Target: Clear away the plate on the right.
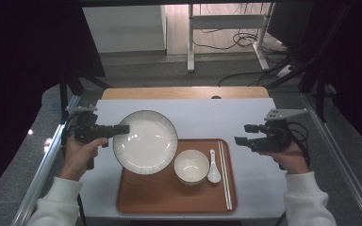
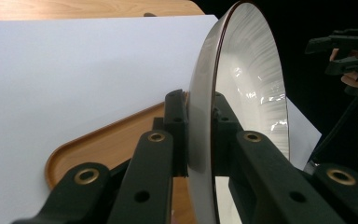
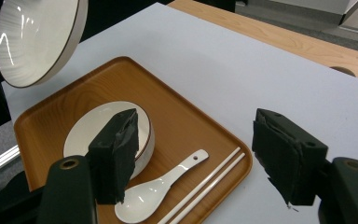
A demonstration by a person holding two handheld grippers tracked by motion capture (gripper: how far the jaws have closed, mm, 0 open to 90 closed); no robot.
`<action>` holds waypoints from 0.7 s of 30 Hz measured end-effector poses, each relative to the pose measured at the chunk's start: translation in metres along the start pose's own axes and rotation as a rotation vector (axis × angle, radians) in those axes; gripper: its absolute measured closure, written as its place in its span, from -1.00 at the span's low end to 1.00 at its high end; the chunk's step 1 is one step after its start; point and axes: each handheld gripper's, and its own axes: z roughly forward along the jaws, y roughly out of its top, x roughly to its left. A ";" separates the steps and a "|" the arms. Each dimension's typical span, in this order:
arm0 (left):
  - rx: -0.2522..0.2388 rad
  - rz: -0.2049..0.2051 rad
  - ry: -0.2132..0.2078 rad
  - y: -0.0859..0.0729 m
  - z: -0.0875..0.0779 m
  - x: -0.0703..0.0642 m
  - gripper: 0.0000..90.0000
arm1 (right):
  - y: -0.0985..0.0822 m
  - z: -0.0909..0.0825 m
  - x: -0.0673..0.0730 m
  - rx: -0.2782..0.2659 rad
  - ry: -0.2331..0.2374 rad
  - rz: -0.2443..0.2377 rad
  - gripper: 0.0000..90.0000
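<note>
Above the tray, left gripper holds plate tilted rightward.

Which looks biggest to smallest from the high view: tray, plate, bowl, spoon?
1. Brown wooden tray
2. Round white dark-rimmed plate, lifted nearer the camera, so perhaps flattered
3. Small white bowl
4. White ceramic spoon
</note>
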 end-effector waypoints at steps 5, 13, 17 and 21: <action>0.004 -0.015 0.012 -0.009 -0.005 0.009 0.81 | -0.001 0.001 -0.001 0.010 -0.008 0.000 -0.33; 0.018 -0.047 0.017 -0.027 -0.003 0.022 0.81 | -0.003 0.005 0.000 0.038 -0.012 -0.017 -0.34; 0.033 -0.053 0.028 -0.036 -0.001 0.027 0.80 | -0.003 0.007 0.001 0.053 -0.011 -0.023 -0.34; 0.048 -0.062 0.027 -0.045 0.001 0.034 0.80 | -0.004 0.010 0.001 0.072 -0.016 -0.034 -0.34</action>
